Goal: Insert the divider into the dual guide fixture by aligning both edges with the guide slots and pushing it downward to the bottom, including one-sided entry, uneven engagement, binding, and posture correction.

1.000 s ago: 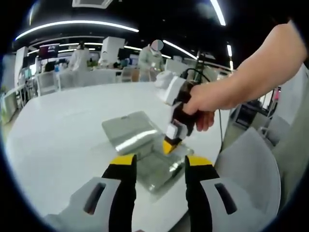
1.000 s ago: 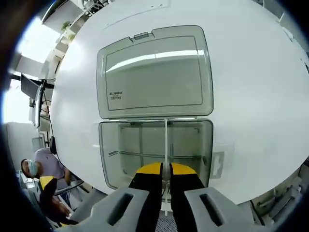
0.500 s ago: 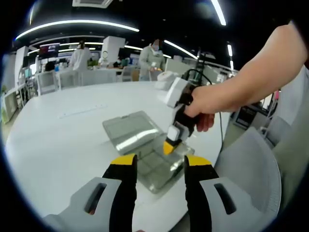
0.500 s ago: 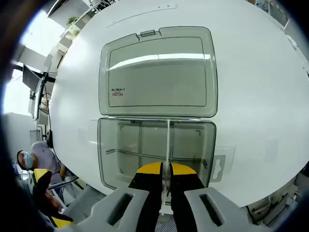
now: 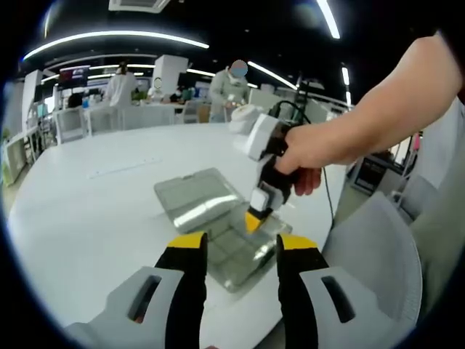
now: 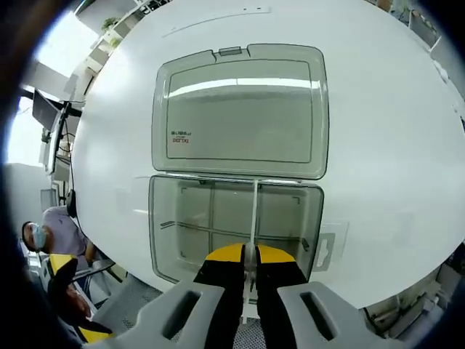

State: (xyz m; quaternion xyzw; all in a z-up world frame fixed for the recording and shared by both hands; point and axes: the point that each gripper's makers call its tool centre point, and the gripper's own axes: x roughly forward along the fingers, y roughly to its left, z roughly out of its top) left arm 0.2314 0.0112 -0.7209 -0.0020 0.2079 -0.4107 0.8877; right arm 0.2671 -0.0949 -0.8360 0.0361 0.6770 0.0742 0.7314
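My right claw (image 6: 248, 256) pinches the divider (image 6: 253, 211) over the clear box (image 6: 163, 218); left claw (image 5: 240, 251) spread, idle. Any tilt and one edge probably jams.

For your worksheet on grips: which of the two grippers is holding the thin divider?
The right gripper: its jaws pinch the divider over the box; the left gripper is open.

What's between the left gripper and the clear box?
Bare white table only, in the left gripper view; the left gripper hangs short of the clear box.

right gripper (image 6: 247, 254) raised slightly, divider (image 6: 253, 218) slightly higher
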